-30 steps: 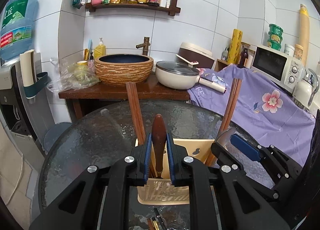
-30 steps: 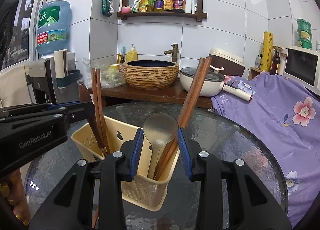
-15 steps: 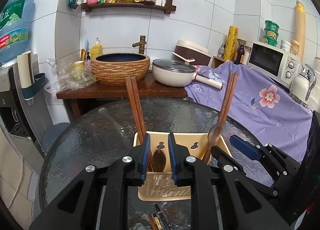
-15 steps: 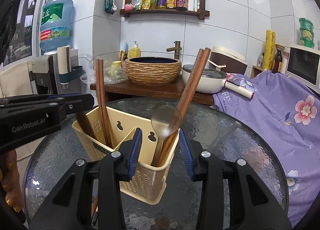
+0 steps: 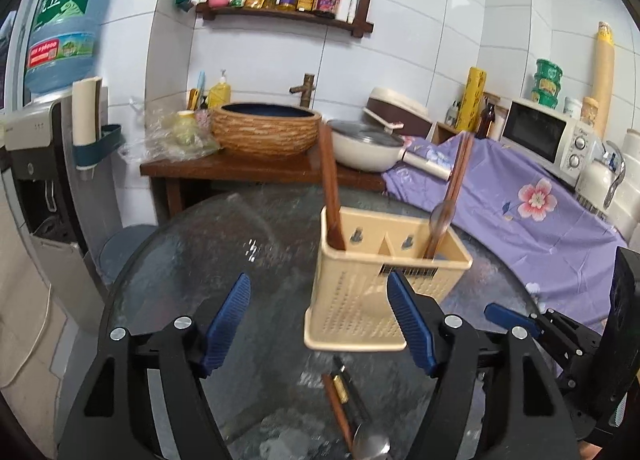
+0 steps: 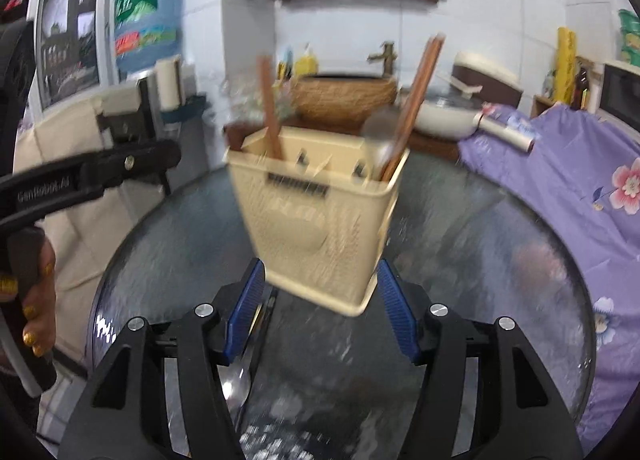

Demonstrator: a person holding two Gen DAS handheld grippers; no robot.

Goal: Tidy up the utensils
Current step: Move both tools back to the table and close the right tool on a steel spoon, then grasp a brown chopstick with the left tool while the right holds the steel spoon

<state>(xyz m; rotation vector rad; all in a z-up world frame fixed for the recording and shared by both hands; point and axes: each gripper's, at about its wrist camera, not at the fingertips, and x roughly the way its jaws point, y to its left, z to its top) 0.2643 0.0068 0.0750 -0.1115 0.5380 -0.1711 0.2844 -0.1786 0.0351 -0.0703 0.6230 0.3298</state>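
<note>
A beige utensil holder point(image 5: 384, 276) stands on the round glass table point(image 5: 240, 244). Its left compartment holds brown chopsticks point(image 5: 330, 188); its right compartment holds chopsticks and a metal spoon point(image 5: 442, 216). The holder also shows in the blurred right wrist view point(image 6: 320, 216). My left gripper point(image 5: 324, 324) is open and empty, in front of the holder. My right gripper point(image 6: 320, 304) is open and empty, its fingers either side of the holder's base. A spoon point(image 5: 370, 446) and brown utensils point(image 5: 340, 400) lie on the table near me. A spoon point(image 6: 238, 380) lies under my right gripper.
Behind the table stand a wooden counter with a woven basin point(image 5: 266, 128), a white pan point(image 5: 368, 148), a microwave point(image 5: 548, 136) and a purple flowered cloth point(image 5: 520, 196). A water dispenser point(image 5: 52, 108) stands at the left.
My left gripper let go of the wooden-handled utensil into the holder, opened wide and drew back to the left. My right gripper opened wider and drew back and down; its view is blurred with motion.
</note>
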